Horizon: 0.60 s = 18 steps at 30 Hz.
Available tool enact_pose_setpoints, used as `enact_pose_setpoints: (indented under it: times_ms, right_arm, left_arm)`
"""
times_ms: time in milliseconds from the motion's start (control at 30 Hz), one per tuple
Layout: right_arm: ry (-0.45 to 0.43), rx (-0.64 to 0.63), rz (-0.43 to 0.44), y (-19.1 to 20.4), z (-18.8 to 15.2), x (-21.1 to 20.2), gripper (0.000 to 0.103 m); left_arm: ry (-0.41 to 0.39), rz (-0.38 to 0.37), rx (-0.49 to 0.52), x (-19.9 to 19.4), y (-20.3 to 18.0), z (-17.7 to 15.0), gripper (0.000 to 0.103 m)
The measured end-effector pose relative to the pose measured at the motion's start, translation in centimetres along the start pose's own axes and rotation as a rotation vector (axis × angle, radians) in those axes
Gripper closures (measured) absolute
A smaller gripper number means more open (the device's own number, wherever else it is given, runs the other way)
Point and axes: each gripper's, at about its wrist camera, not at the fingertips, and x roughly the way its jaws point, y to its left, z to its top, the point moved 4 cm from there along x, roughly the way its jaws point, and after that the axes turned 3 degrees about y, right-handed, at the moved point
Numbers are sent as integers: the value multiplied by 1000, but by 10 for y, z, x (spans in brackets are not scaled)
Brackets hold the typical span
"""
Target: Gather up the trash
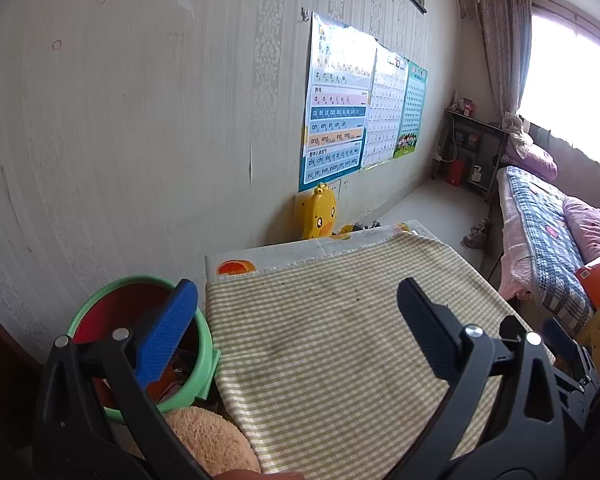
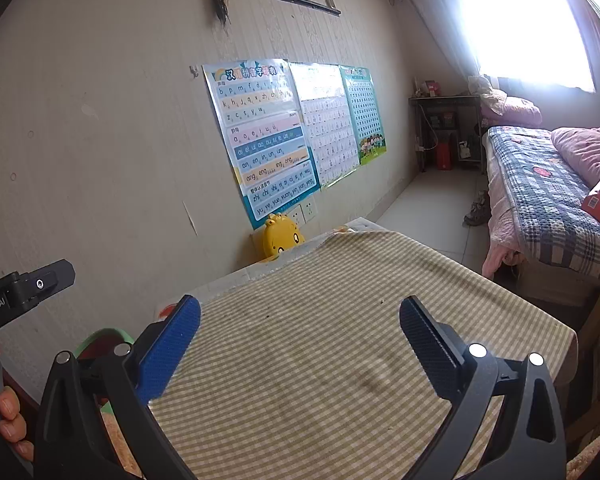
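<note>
A green-rimmed bin (image 1: 204, 344) with a red inside stands left of the table, below my left gripper's blue pad; some dark wrappers lie inside it. Its rim also shows in the right wrist view (image 2: 100, 338). My left gripper (image 1: 298, 300) is open and empty above the table's green-checked cloth (image 1: 332, 340). My right gripper (image 2: 300, 316) is open and empty above the same cloth (image 2: 340, 360). No loose trash shows on the cloth, only small dark specks.
A tan plush toy (image 1: 212, 440) lies below the bin. A yellow duck chair (image 1: 320, 216) stands by the wall beyond the table. A bed (image 1: 540, 232) with a plaid cover is on the right. Posters (image 1: 340, 108) hang on the wall.
</note>
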Motion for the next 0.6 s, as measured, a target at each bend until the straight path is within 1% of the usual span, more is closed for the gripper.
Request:
enact_pose_setpoints:
  times_ms: [200, 267, 367, 400, 500, 567, 600]
  right_arm:
    - [15, 5, -1, -1, -2, 4, 7]
    - [24, 6, -2, -1, -3, 7, 7]
    - [54, 11, -3, -2, -7, 13, 7]
    - [69, 17, -1, -3, -9, 17, 7]
    - [150, 71, -11, -14, -16, 38, 7]
    - [203, 123, -60, -30, -21, 59, 7]
    - [230, 154, -111, -44, -24, 75, 7]
  left_arm:
    - [12, -6, -1, 3, 0, -3, 5]
    - [18, -21, -5, 3, 1, -6, 5]
    - [22, 0, 2, 7, 2, -10, 5]
    - [27, 14, -1, 10, 3, -11, 5]
    - [62, 15, -7, 18, 8, -15, 5]
    - [73, 29, -10, 22, 13, -19, 5]
    - [76, 33, -11, 24, 16, -21, 5]
